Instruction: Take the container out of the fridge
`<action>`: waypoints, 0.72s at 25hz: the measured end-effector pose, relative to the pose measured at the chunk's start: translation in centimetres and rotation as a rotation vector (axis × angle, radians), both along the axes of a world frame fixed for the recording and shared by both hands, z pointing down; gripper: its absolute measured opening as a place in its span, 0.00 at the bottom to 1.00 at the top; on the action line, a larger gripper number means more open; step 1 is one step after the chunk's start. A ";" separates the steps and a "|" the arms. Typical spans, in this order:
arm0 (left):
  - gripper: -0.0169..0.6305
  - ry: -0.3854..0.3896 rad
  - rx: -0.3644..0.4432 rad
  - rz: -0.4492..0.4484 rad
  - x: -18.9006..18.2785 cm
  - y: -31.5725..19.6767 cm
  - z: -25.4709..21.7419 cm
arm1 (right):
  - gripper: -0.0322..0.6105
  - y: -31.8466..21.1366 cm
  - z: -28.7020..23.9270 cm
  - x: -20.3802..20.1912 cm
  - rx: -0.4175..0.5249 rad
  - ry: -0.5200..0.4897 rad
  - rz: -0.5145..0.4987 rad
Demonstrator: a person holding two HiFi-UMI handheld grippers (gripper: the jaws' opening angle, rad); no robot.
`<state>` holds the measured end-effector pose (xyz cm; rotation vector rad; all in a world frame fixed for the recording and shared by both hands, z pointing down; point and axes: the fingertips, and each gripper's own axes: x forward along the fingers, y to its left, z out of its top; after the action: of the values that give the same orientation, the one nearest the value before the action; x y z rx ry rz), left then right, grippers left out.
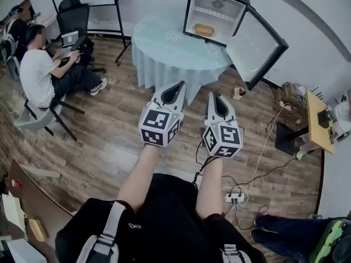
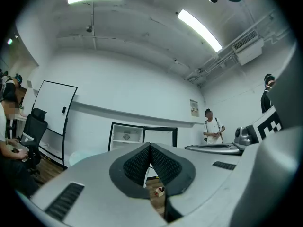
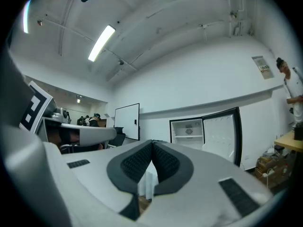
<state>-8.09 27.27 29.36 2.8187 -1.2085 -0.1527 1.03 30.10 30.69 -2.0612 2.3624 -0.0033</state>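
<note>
A small black fridge (image 1: pixel 215 12) stands open on a round table (image 1: pixel 164 45) with a pale blue cloth at the far side of the room. Its door (image 1: pixel 258 47) swings out to the right. A tan container (image 1: pixel 204 30) lies on the fridge's lower shelf. My left gripper (image 1: pixel 176 86) and right gripper (image 1: pixel 217 97) are held side by side well short of the table, both shut with nothing between the jaws. The fridge (image 2: pixel 127 137) shows beyond the left gripper (image 2: pixel 150 146), and the fridge (image 3: pixel 187 131) also shows beyond the right gripper (image 3: pixel 152 143).
A seated person (image 1: pixel 44 73) works at a desk on the left beside an office chair (image 1: pixel 74 15). Cables and a power strip (image 1: pixel 235 197) lie on the wood floor at right, near a small yellow table (image 1: pixel 318 119). A standing person (image 2: pixel 211 126) and a whiteboard (image 2: pixel 54 119) are along the walls.
</note>
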 end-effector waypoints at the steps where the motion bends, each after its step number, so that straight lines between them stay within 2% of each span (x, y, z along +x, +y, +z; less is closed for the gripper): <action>1: 0.03 0.001 0.002 0.001 0.0 0.0 -0.1 | 0.06 0.0 -0.1 0.0 0.003 0.001 -0.001; 6: 0.03 0.004 0.008 0.008 0.2 -0.2 -0.7 | 0.06 -0.2 -0.4 -0.1 0.004 0.011 -0.002; 14: 0.03 0.009 0.022 0.031 2.3 -2.2 -1.1 | 0.06 -1.9 -0.8 2.2 0.008 0.022 0.015; 18: 0.03 0.056 0.041 0.026 2.8 -4.5 -2.3 | 0.06 -4.5 -1.2 3.4 0.002 0.049 0.026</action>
<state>-5.33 22.74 27.05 2.8434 -1.1696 -0.2556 4.44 25.57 29.49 -2.1157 2.3611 0.0499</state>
